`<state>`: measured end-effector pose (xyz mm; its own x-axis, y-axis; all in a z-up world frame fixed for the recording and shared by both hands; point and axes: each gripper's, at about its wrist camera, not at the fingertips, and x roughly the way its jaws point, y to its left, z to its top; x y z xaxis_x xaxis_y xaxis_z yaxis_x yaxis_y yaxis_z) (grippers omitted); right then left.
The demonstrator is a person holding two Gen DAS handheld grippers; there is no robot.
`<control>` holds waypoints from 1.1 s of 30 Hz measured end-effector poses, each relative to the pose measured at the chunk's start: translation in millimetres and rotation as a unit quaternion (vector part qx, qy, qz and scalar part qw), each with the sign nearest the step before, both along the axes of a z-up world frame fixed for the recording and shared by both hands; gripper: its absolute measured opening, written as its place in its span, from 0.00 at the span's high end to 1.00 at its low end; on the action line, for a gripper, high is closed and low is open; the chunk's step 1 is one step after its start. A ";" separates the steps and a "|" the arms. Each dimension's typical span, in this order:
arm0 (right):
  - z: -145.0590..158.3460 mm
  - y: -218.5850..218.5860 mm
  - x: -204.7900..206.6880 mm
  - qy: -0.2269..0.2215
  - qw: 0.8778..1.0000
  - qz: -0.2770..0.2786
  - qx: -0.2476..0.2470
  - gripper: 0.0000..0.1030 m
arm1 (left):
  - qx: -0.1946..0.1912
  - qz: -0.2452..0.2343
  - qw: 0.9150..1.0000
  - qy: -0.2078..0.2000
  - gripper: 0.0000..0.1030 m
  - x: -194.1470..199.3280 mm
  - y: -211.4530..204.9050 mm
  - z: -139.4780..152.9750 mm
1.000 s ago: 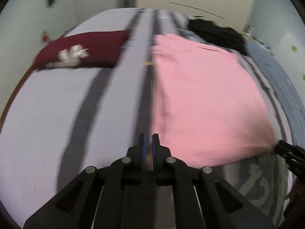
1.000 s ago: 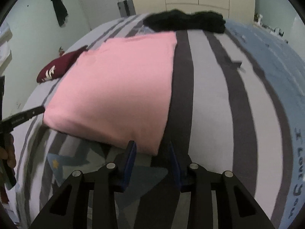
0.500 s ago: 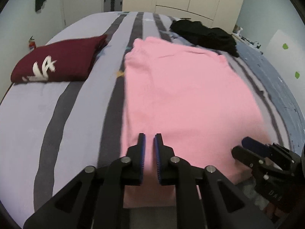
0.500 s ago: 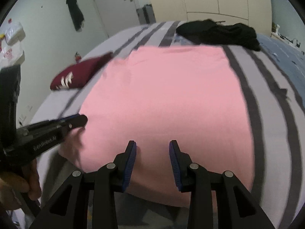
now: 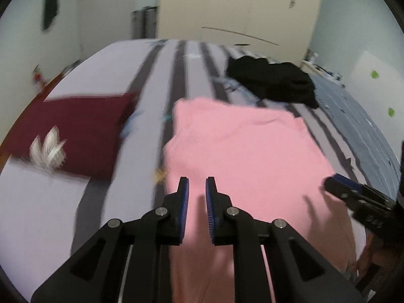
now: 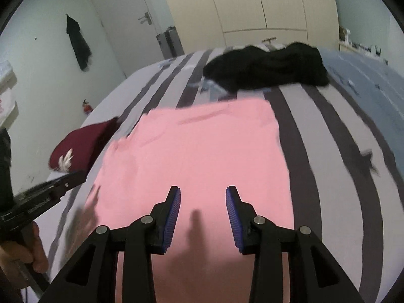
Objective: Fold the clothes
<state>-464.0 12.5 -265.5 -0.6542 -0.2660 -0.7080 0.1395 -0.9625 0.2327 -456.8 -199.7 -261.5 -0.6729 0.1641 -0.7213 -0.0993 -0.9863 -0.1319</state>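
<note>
A pink garment [image 5: 242, 156] lies spread flat on the striped bed [image 5: 106, 80]; it also shows in the right wrist view [image 6: 197, 156]. My left gripper [image 5: 197, 184] is open by a narrow gap and empty, hovering over the garment's near left part. My right gripper [image 6: 203, 193] is open wide and empty, above the garment's near middle. The right gripper also shows at the right edge of the left wrist view [image 5: 353, 197]. The left gripper shows at the left of the right wrist view [image 6: 48, 194].
A folded maroon garment [image 5: 75, 128] with a white logo lies left of the pink one. A black clothes heap [image 5: 272, 80] lies at the far side of the bed. A blue patterned cover [image 6: 373, 96] lies on the right. Wardrobes [image 6: 265, 5] and a door [image 6: 126, 25] stand behind.
Both grippers moved in over the pink garment from its near edge and rose. The left gripper's jaws opened from shut to a narrow gap. The right stayed open.
</note>
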 end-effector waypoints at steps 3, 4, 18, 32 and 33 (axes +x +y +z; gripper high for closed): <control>-8.0 -4.3 -30.1 -0.004 1.000 -0.001 0.009 0.67 | -0.018 -0.001 1.000 -0.011 0.89 -30.9 4.3 -12.0; -15.1 -3.0 -34.2 -0.013 1.000 -0.001 0.013 0.67 | -0.027 0.006 0.999 -0.024 0.88 -36.8 1.1 -21.3; -35.6 4.9 -73.2 -0.027 0.999 0.004 0.032 0.67 | -0.032 0.019 0.999 -0.027 0.87 -65.9 -9.0 -28.6; -13.6 44.4 -88.3 -0.006 0.999 -0.007 0.052 0.58 | -0.065 0.027 0.997 -0.023 0.52 -49.8 -33.0 -27.1; -7.8 49.1 -78.4 -0.002 0.999 -0.004 0.050 0.54 | -0.051 0.027 0.998 -0.025 0.51 -39.7 -39.6 -21.4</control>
<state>-542.4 61.6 -273.3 -0.6530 -0.1885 -0.7336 0.1306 -0.9821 0.1361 -496.5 -239.3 -282.8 -0.6423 0.0516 -0.7647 -0.0408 -0.9986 -0.0331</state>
